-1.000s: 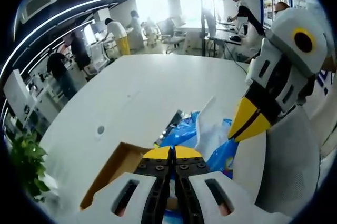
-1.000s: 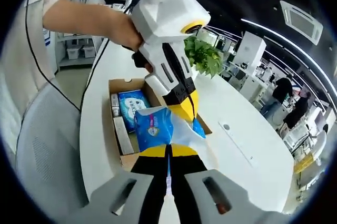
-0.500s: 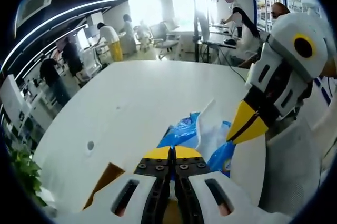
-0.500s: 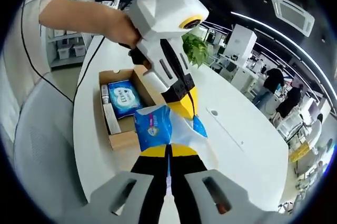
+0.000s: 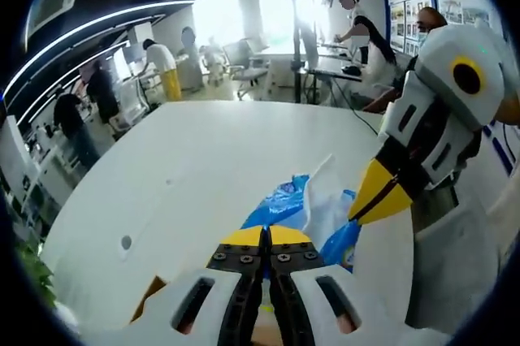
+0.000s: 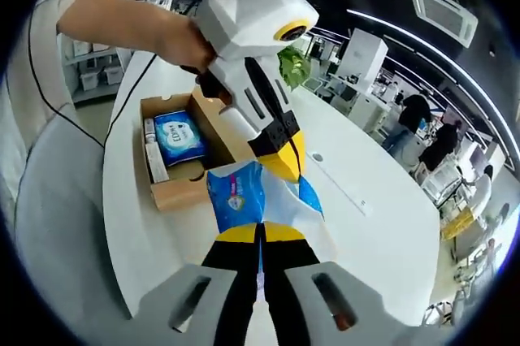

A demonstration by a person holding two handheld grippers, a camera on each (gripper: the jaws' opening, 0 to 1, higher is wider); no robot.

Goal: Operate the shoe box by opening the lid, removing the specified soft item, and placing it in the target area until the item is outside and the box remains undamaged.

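Observation:
A blue and white soft tissue pack (image 5: 280, 202) (image 6: 237, 195) hangs above the white table, pinched from two sides. In the left gripper view my left gripper (image 5: 266, 237) is shut on its near edge. My right gripper (image 5: 358, 214) comes in from the right, shut on its other side. In the right gripper view my right gripper (image 6: 261, 232) holds the pack's lower edge, and the left gripper (image 6: 286, 172) bites it from above. The open cardboard shoe box (image 6: 172, 190) stands on the table to the left, with another blue pack (image 6: 179, 137) and small boxes inside. A box corner (image 5: 149, 311) shows below.
The white table (image 5: 211, 151) (image 6: 370, 232) stretches wide beyond the pack. A grey chair back (image 6: 57, 224) stands at the table's edge near the box. A green plant (image 6: 292, 62) sits past the box. Several people stand at desks (image 5: 162, 70) far off.
Both grippers have carried the pack away from the box. In the right gripper view the box has slid left and farther off. In the left gripper view less of it shows.

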